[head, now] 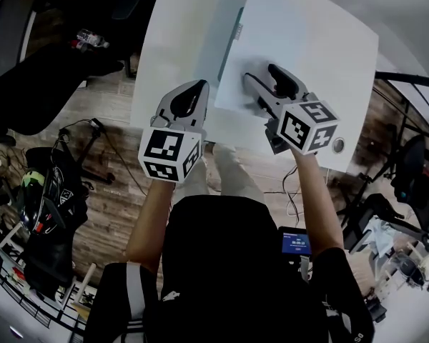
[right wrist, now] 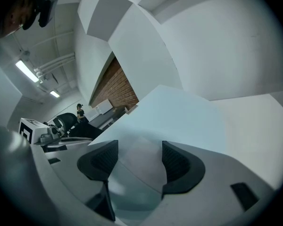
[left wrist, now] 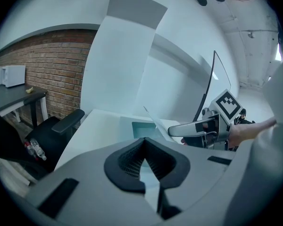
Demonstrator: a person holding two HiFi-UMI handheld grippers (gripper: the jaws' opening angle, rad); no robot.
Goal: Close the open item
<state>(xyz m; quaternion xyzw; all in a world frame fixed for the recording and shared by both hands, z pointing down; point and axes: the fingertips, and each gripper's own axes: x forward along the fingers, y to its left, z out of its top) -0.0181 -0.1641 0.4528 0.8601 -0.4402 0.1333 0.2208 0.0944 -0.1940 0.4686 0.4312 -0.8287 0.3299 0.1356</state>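
Head view: a flat white box [head: 225, 34] lies open on the white table [head: 229, 131] at 12 o'clock from the person. Its grey-blue inside shows as a strip down the middle, and its lid [head: 307, 41] is swung up and leaning out toward 1 o'clock. The right gripper [head: 266, 77] sits over the lid's near edge with its claw released and the jaws spread wide. In the right gripper view the lid [right wrist: 179, 112] fills the gap between the jaws of the right gripper [right wrist: 137, 161], and the pads are not pressing on it. The left gripper [head: 194, 88] is at 9 o'clock of the right one, just beside it, over bare table near the box's near-left corner. Its claw is clenched on nothing, and the left gripper view shows the left gripper [left wrist: 144, 159] with pads meeting and the box's pale recess [left wrist: 144, 128] ahead at 12 o'clock. A black office chair [head: 43, 84] stands on the wood floor at 9 o'clock, well apart from the table.
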